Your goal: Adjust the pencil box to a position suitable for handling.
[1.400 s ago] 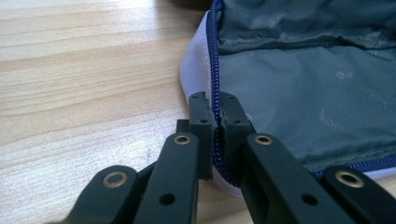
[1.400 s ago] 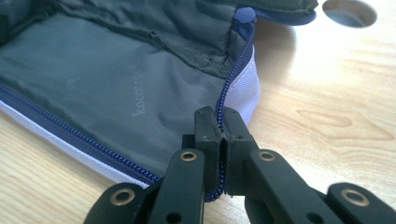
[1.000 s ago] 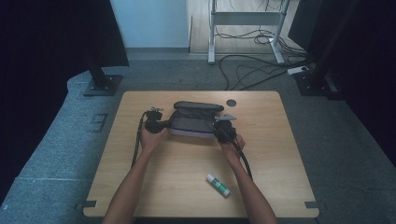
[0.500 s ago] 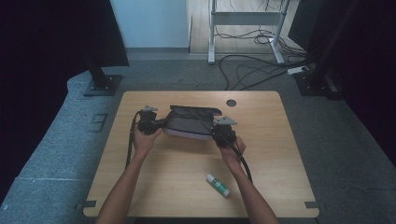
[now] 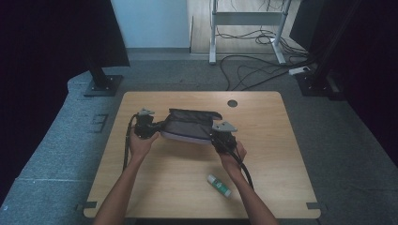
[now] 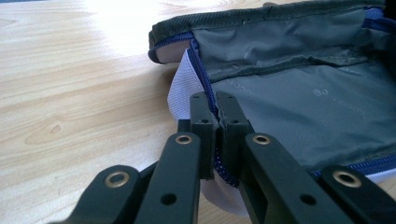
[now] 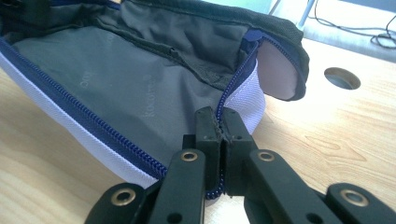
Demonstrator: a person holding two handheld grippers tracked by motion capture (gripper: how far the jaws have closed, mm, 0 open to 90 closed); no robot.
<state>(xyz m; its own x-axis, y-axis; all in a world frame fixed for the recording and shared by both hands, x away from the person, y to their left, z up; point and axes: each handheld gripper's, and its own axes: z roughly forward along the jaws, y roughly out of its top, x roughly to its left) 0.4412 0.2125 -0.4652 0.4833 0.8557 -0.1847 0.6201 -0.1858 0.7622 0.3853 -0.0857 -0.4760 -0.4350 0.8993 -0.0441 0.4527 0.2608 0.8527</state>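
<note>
A dark pencil pouch (image 5: 190, 125) with a grey lining, pale outer fabric and a blue zipper sits just above the middle of the high view, on the wooden bench (image 5: 281, 154). It is unzipped and stretched open between the two hands.

The left hand-held gripper (image 5: 157, 126), at the pouch's left end, is clenched on the zippered edge — in the left gripper view its black jaws meet at centre frame, with the blue zipper (image 6: 205, 88) and pale fabric pinched between them.

The right hand-held gripper (image 5: 217, 137), at the pouch's lower right corner, is likewise clenched on the pouch's edge; in the right gripper view the jaws close on the zipper tape (image 7: 233, 88) at centre frame, and the grey lining (image 7: 116, 79) spreads across the upper left.

A glue stick (image 5: 219, 184) with a green label lies in the lower middle of the high view, apart from the pouch and just beside the right forearm. A round cable hole (image 5: 232, 103) sits up and to the right of the pouch — it also shows at the right edge of the right gripper view.
</note>
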